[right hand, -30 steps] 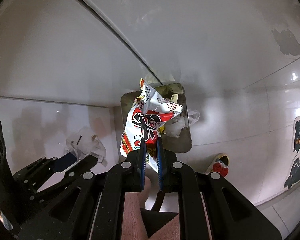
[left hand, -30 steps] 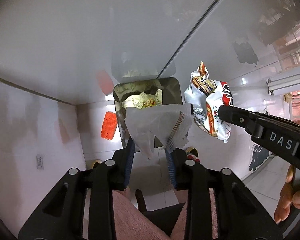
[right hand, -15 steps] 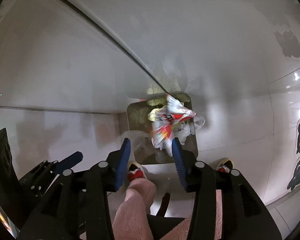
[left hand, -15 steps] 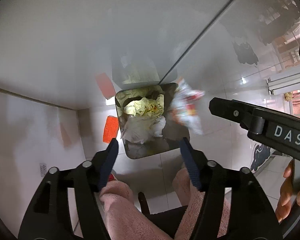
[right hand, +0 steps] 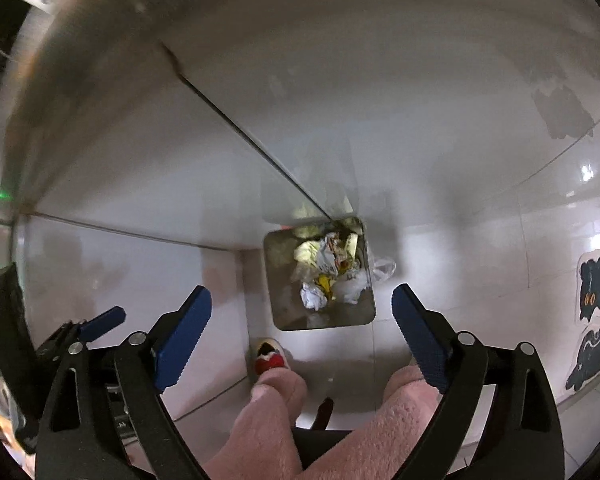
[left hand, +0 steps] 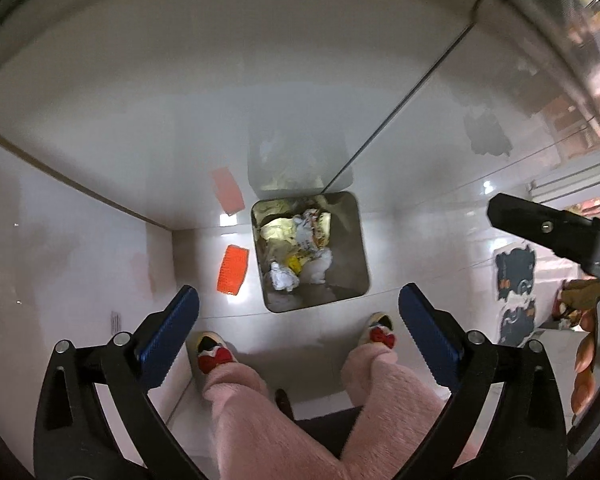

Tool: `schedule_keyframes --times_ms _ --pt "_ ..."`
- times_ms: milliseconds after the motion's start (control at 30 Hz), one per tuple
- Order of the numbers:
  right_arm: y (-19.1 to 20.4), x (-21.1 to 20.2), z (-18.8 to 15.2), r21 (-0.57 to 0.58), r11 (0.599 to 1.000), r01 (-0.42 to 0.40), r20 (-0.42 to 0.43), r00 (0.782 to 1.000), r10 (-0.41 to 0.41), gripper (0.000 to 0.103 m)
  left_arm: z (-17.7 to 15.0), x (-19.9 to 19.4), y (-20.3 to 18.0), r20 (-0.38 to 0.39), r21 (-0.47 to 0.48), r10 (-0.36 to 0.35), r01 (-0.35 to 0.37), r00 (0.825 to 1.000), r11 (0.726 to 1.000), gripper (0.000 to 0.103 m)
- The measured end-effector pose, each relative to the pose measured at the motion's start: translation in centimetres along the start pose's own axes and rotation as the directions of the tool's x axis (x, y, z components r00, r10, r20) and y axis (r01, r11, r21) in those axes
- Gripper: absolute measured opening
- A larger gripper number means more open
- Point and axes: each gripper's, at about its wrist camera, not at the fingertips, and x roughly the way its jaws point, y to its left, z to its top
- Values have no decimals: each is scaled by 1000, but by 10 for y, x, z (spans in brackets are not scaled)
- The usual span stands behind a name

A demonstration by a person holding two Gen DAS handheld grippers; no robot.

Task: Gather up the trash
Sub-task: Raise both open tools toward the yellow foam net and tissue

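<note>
A square metal trash bin (left hand: pixel 358 240) (right hand: pixel 362 316) stands on the floor below both grippers, against a shiny wall. Crumpled wrappers and paper (left hand: pixel 300 248) (right hand: pixel 328 276) lie inside it. My left gripper (left hand: pixel 298 312) hangs high above the bin, its jaws opening wide with nothing between them. My right gripper (right hand: pixel 302 312) is likewise above the bin, jaws opening wide and empty. In the left wrist view, the right gripper's black finger (left hand: pixel 540 228) reaches in from the right edge.
An orange piece (left hand: pixel 233 275) lies on the floor left of the bin. A person's legs in pink fleece (left hand: pixel 244 412) and patterned slippers (left hand: pixel 214 354) stand just in front of the bin. Dark animal stickers (right hand: pixel 596 320) mark the floor at right.
Both grippers opened and let go: the white paper and the red-and-white wrapper dropped into the bin. Both grippers then rose, so the bin looks smaller.
</note>
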Motion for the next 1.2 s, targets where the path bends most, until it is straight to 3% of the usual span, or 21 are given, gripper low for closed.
schedule_keyframes --times_ms 267,600,867,1200 --pt "30 -96 18 -50 998 -36 161 986 44 94 5 -83 -4 111 17 -29 27 993 999 95" --pt "52 -158 78 -77 990 -116 285 949 133 94 53 -174 1 241 3 -52 53 969 999 95" --pt "67 -166 152 -55 992 -116 380 916 128 94 121 -205 3 341 35 -11 -1 940 999 95" --pt "92 -133 247 -90 995 -39 408 910 73 94 218 -196 31 391 0 49 -54 919 999 95"
